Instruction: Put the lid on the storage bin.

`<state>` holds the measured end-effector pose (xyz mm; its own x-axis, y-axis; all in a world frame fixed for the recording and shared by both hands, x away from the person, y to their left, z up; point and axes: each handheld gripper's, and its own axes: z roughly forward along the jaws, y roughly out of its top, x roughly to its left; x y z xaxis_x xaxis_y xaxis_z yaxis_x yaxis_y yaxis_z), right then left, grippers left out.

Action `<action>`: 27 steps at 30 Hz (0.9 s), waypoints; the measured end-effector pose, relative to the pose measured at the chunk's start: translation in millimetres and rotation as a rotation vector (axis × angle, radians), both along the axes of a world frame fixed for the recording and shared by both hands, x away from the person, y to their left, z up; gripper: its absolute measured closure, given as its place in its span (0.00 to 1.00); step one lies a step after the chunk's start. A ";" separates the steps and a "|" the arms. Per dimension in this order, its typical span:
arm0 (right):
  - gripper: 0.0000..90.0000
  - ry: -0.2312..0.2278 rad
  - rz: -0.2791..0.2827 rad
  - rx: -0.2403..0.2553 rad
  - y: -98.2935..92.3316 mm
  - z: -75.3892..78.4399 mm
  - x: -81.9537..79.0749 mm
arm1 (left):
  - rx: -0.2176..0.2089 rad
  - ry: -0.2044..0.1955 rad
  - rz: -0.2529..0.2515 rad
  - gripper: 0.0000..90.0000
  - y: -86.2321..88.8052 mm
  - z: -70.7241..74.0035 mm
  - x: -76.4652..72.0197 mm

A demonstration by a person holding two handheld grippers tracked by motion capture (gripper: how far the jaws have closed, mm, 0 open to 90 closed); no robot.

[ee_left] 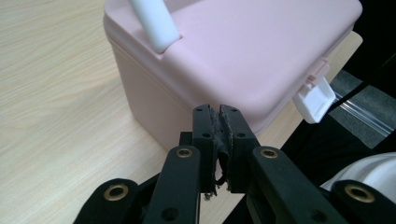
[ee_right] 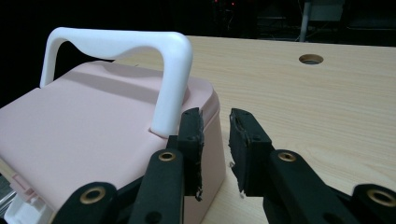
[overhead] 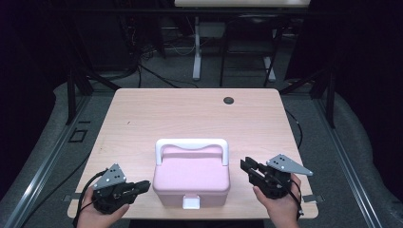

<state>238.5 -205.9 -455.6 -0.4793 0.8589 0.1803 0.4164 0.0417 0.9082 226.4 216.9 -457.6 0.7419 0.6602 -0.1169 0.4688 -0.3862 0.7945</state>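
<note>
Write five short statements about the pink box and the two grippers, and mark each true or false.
1. The pink box has its lid closed. True.
2. Its white handle lies folded flat. False: it stands upright.
3. The left gripper has its jaws together, empty. True.
4. The right gripper grips the handle. False: its jaws stand slightly apart beside the box, holding nothing.
5. The white latch faces the table's far edge. False: it faces the person.
</note>
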 end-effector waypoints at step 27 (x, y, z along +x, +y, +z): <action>0.76 -0.023 -0.008 -0.032 0.0 -1.4 2.1 | -0.027 -0.019 0.054 0.70 -1.6 6.0 25.8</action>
